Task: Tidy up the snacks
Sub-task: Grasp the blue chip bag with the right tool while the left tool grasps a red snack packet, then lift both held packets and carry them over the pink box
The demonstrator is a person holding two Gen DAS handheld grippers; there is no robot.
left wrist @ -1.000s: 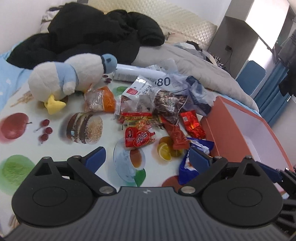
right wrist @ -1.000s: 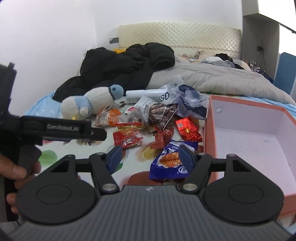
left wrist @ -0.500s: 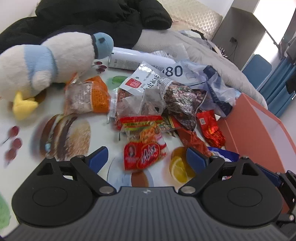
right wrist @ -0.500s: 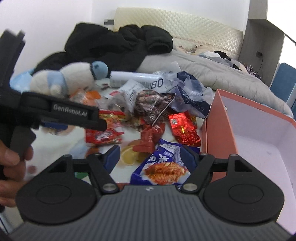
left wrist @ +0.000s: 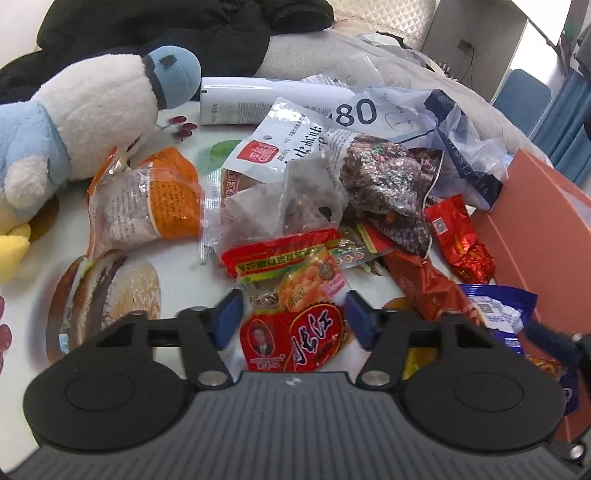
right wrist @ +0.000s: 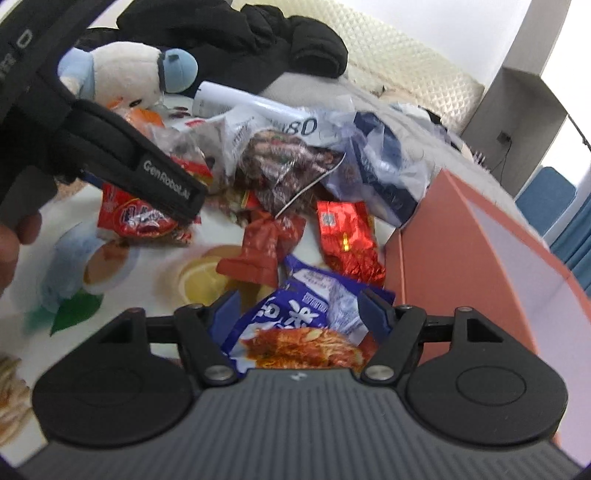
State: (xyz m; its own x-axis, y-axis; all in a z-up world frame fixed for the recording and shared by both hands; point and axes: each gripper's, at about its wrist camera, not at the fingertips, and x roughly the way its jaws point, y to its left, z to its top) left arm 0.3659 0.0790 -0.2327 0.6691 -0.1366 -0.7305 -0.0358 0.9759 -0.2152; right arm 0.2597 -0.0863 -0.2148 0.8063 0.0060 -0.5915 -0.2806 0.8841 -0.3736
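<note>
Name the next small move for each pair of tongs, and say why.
Probably close both. The left tongs, jaws just closing, straddle the red snack packet; the right tongs straddle the blue noodle packet beside the orange box. Neither visibly pinches yet.

Black gripper (left wrist: 291,317), blue pads (left wrist: 229,317), silver screws

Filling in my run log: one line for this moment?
left gripper: closing around red snack packet, no grip yet | right gripper: closing around blue noodle packet | orange box: empty

Home bedroom — quilted headboard (right wrist: 406,62), rumpled grey duvet (left wrist: 424,85), plush toy (left wrist: 92,110), black coat (left wrist: 166,29) dumped on bed.
</note>
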